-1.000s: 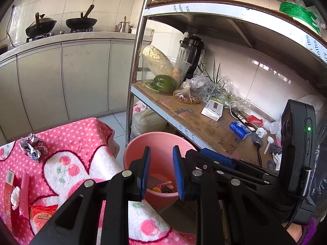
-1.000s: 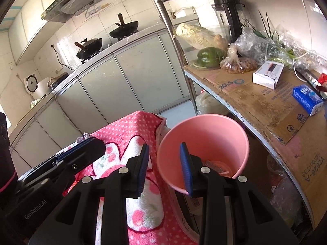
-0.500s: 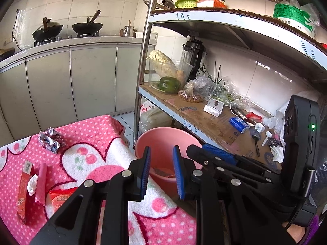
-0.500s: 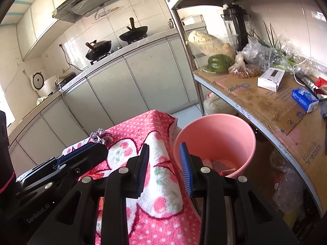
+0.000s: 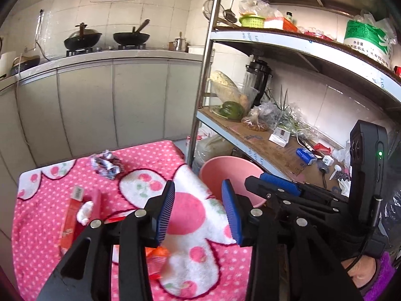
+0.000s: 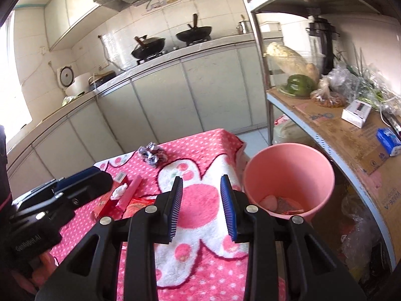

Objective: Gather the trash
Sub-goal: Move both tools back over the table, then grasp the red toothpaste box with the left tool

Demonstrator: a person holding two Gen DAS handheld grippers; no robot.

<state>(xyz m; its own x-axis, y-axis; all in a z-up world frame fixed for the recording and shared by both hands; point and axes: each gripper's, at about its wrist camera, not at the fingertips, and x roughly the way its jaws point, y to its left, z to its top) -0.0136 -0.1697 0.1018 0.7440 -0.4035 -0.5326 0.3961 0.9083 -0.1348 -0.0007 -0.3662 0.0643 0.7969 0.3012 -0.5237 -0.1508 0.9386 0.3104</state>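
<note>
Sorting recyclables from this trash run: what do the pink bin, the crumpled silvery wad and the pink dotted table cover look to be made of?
Pink bin: likely moulded plastic, smooth, matt, one even colour, thin rim.
Crumpled silvery wad: seems metallised foil or wrapper film; sharp creases, bright glints.
Pink dotted table cover: looks like fleece or plush cloth; fuzzy nap, soft draping edge.

"GenRobot.AI" reads on the left tongs' black body [image 6: 32, 235]

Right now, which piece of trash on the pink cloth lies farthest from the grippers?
The crumpled silver foil wrapper, alone near the cloth's far edge. The red packet, pink strip and white wad cluster nearer.
</note>
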